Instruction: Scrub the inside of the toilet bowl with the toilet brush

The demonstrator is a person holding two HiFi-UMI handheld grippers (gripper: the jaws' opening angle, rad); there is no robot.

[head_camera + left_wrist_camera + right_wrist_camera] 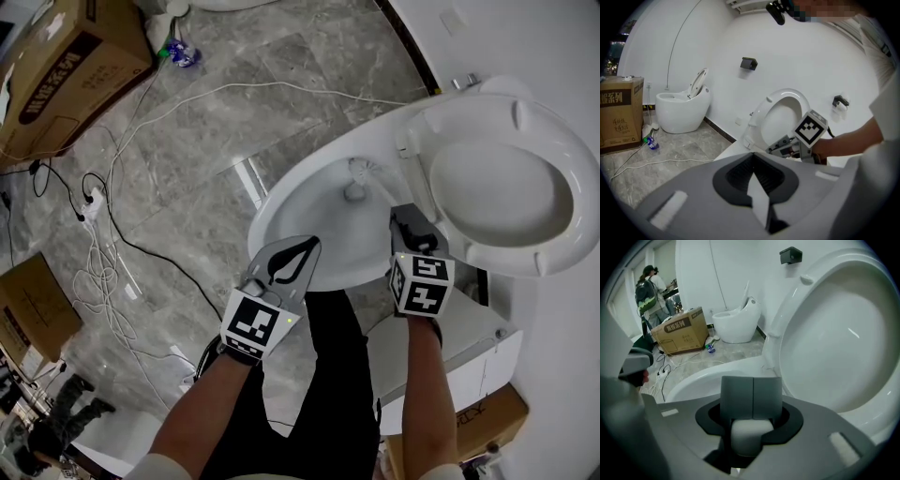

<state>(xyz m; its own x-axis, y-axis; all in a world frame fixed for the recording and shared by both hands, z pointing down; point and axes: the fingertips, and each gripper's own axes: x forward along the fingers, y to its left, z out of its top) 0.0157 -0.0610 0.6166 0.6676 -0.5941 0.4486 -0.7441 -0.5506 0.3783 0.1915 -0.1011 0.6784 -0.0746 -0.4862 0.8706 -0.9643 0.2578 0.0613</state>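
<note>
- While the right gripper [405,223] keeps its jaws pinched on the white handle of the toilet brush [375,183], the brush's bristle head sits low inside the toilet bowl [281,206], close to the drain.
- From the head, the handle slants up toward the bowl's near right rim, where the right gripper grips it just beside the raised seat [502,183].
- In the right gripper view, the two grey pads meet above the rounded white handle end nipped between them.
- The left gripper [302,251] hangs over the bowl's near left rim with its jaws pressed together and nothing between them. Whether it touches the rim cannot be told.
- The seat is swung up on its hinge at the bowl's far right edge.
- A large cardboard box [66,66] stands at the far left corner of the grey marble floor [206,141].
- A smaller box [33,305] sits at the floor's left edge.
- A white cable [253,86] runs across the floor between the large box and the bowl.
- A second toilet [682,110] stands against the wall, well apart from the first, with its own seat up.
</note>
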